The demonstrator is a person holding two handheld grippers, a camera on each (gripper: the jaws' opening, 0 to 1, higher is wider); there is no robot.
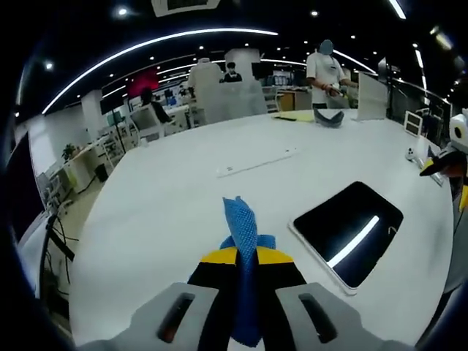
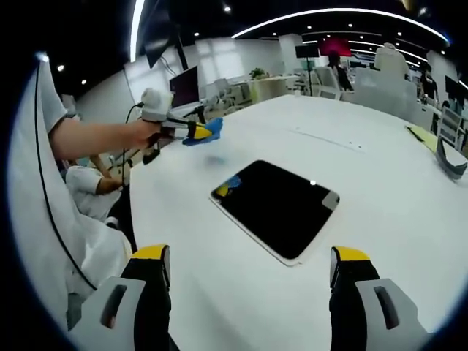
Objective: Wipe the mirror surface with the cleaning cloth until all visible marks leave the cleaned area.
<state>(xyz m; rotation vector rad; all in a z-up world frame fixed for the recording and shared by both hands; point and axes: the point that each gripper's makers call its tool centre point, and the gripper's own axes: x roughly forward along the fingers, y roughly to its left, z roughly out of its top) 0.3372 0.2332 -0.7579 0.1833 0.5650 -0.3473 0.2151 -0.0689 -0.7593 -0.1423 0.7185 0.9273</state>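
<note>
A dark rectangular mirror (image 1: 349,232) with a white rim lies flat on the white table (image 1: 168,219), to the right of my left gripper (image 1: 246,256). That gripper is shut on a blue cleaning cloth (image 1: 241,227), which sticks up between its yellow-tipped jaws and hangs above the table, apart from the mirror. In the right gripper view the mirror (image 2: 278,205) lies ahead between the jaws of my right gripper (image 2: 251,263), which stands wide open with nothing in it. The left gripper (image 2: 197,131), in a person's hand, holds the cloth (image 2: 208,130) beyond the mirror's far left corner.
A thin white strip (image 1: 257,161) lies on the table beyond the cloth. A grey object (image 1: 330,119) and a yellow sheet (image 1: 292,115) sit at the far edge, where a person (image 1: 325,73) stands. Desks, chairs and monitors surround the table.
</note>
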